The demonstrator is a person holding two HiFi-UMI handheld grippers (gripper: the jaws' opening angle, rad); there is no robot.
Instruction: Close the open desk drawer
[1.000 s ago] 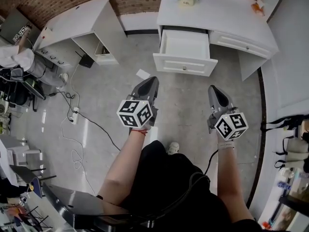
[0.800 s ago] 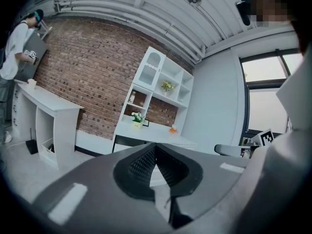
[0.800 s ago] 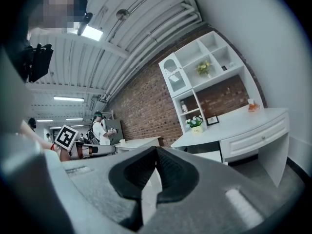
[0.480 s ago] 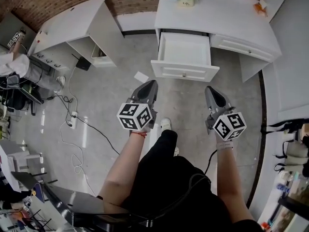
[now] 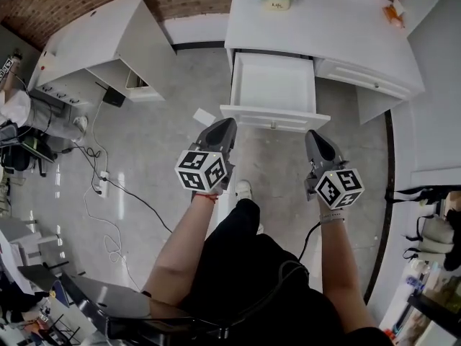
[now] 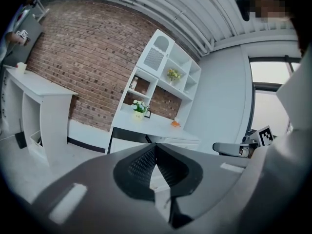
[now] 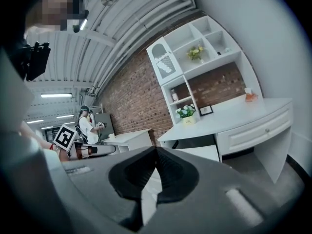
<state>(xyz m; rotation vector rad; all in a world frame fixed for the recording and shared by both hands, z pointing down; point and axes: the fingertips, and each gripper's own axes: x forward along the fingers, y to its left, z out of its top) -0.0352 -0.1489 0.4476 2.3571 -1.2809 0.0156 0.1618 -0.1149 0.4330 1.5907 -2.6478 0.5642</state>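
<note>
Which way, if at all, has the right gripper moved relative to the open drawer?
Yes. The right gripper has moved forward, toward the desk: the gap to the drawer front has shrunk.

1. The desk drawer (image 5: 272, 85) and the tabletop (image 5: 338, 27) look like white painted wood, smooth with a soft sheen.
2. The floor (image 5: 158, 146) is grey, polished and glossy, with light reflecting off it.
3. The wall (image 6: 73, 57) is rough, matt red-brown brick.
4. The left gripper (image 5: 227, 122) and right gripper (image 5: 315, 134) have matt grey plastic shells; the fingers (image 6: 139, 165) have dark, finely ribbed inner faces.
</note>
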